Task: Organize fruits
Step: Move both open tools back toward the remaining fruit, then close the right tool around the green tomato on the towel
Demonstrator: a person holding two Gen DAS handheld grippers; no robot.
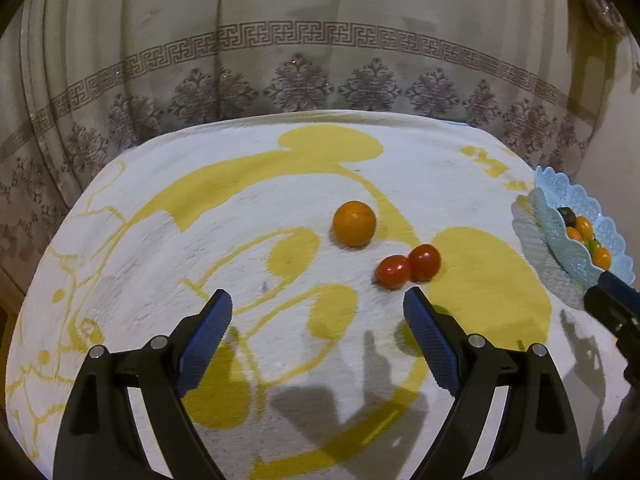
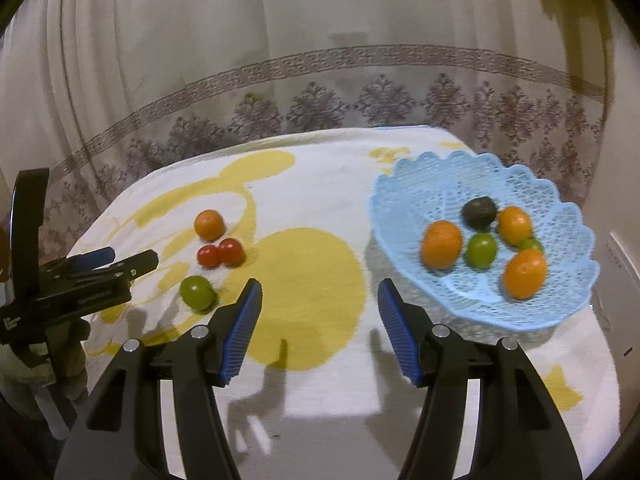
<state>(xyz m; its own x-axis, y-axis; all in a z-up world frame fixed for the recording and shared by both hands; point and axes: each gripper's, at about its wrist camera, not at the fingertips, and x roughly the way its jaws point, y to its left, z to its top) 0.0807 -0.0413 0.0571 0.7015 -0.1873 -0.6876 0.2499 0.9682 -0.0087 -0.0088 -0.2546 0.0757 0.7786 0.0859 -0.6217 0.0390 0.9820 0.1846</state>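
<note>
Right wrist view is showing the right tool (image 2: 320, 316) hanging low in the frame with its blue pads spread wide and nothing between them, over the yellow patch of the printed cloth (image 2: 320, 200) covering the bench. Just to its upper right, the light blue basket (image 2: 404, 184) is sitting on the cloth, tipped so its open bowl is facing the camera and slightly left; its long axis is running across the frame from left to right. Six fruits are lying in it: three oranges (image 2: 441, 244), two green ones and a dark one.

Left wrist view is showing the left tool (image 1: 318, 304) likewise gaping and empty, pointing toward the loose fruit at centre frame. Just beyond its right pad, two red tomatoes (image 1: 408, 267) are touching each other, with a loose orange (image 1: 354, 223) near them, above and to the left. A green fruit (image 2: 197, 293) is lying at the left of the right wrist view, close to the left tool's tip.

By this reckoning the sorting is over halfway: six fruits are binned, four are waiting on the cloth.
</note>
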